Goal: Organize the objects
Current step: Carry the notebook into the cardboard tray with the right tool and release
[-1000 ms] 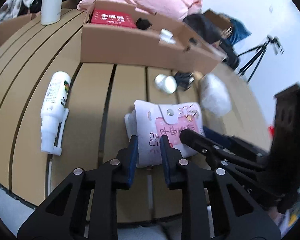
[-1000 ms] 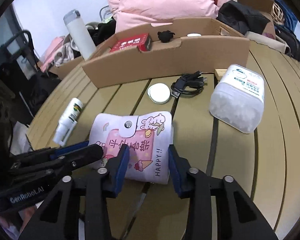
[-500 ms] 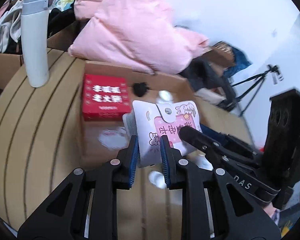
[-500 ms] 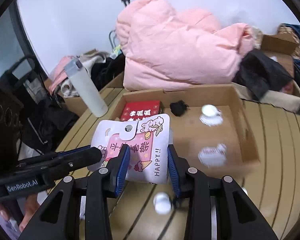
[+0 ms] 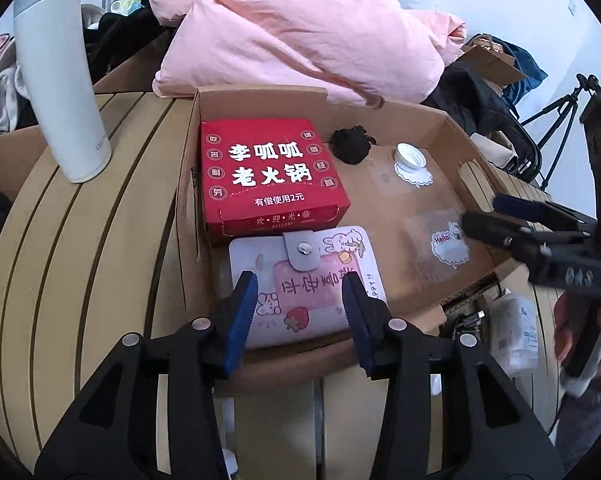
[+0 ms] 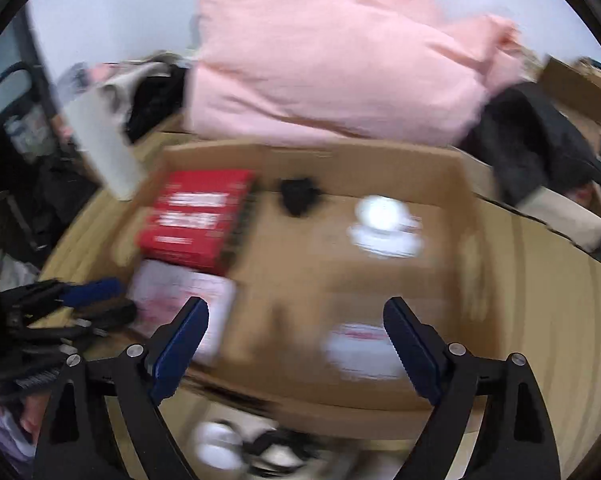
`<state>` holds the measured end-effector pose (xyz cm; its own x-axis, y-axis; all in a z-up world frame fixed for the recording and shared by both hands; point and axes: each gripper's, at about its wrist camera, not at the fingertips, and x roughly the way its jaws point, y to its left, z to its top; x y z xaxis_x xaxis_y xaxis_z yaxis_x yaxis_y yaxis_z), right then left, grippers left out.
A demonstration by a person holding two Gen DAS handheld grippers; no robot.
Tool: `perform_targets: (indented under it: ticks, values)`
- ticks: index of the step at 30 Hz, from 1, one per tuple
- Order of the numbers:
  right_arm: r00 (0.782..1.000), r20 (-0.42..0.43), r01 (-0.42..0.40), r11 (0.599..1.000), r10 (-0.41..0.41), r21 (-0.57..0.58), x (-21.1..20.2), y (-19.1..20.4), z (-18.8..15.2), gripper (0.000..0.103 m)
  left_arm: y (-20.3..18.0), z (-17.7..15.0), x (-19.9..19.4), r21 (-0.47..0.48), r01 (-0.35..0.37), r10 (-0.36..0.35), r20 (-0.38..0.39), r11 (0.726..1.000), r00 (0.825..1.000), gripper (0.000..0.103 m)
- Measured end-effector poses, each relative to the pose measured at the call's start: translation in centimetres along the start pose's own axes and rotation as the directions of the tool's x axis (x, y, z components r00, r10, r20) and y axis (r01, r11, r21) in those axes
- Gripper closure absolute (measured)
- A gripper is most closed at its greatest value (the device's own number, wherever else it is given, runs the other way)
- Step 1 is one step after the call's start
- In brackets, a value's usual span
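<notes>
Cardboard box on the slatted wooden counter, open-topped, taking the tidied things. Holds a red printed carton at the left, a small black lump and a white cap toward the far wall, and a clear sticker sleeve at the right.

Also holds the pink-and-white pouch: flat on the box floor, just beside the near wall, far edge touching or all but touching the red carton. Snap flap toward the carton; slightly longer side running across the left view, from finger to finger.

Left tongs right over the pouch and opening, blue fingers straddling it, pads seemingly clear of the fabric, though contact at the left pad cannot be ruled out. Looks released rather than pinched.

Right tongs opening wide, nothing between the fingers. Hovers over the middle of the box, with the pouch off toward its left finger and blurred in that view.

Nearer by far: the left hand. Judged as a placement finishing. Calls for lifting the left tongs up and back, not sideways, so as not to drag the pouch along the floor or snag the near wall.

Outside the box: a tall white flask at the left and a white bottle by the right corner, probably still to be sorted.
</notes>
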<state>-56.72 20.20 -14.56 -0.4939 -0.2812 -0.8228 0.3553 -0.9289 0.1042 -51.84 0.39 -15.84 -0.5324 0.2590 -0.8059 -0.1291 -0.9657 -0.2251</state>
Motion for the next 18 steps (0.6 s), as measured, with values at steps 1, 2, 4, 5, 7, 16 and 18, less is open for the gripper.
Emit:
perform_targets:
  ticks: [1,2,4,5,7,16,18]
  values:
    - [1.000,-0.019,0.017,1.000,-0.017,0.026,0.2,-1.1,-0.1,0.011,0.2,0.3,0.1,-0.011,0.007,-0.007,-0.004,1.000,1.000,0.063]
    - [0.999,-0.040,0.023,0.998,-0.021,0.053,0.5,-2.2,-0.4,0.011,0.4,0.4,0.2,-0.022,0.010,-0.010,-0.008,1.000,1.000,0.063]
    - [0.998,-0.058,-0.007,0.997,0.011,0.076,0.6,-3.6,-1.2,0.011,0.5,0.6,0.3,-0.025,0.009,-0.010,-0.015,1.000,1.000,0.063]
    - [0.999,-0.031,-0.017,0.999,0.019,0.052,0.0,-3.4,-1.8,0.011,0.4,0.7,0.4,-0.019,0.002,-0.003,-0.017,1.000,1.000,0.063]
    - [1.000,-0.027,0.004,1.000,-0.003,0.028,-0.6,-2.8,-2.7,0.011,0.0,0.6,0.5,-0.003,-0.013,0.013,-0.016,1.000,1.000,0.063]
    - [0.997,0.004,0.079,0.997,-0.079,0.027,-5.5,-1.7,-4.9,0.011,0.1,0.1,-2.3,-0.052,0.002,-0.004,-0.034,0.999,0.999,0.058]
    - [0.993,0.059,0.101,0.995,-0.101,0.010,-8.5,-1.3,-5.4,0.011,-0.6,-0.9,-5.6,-0.038,0.027,-0.027,0.009,0.999,1.000,0.053]
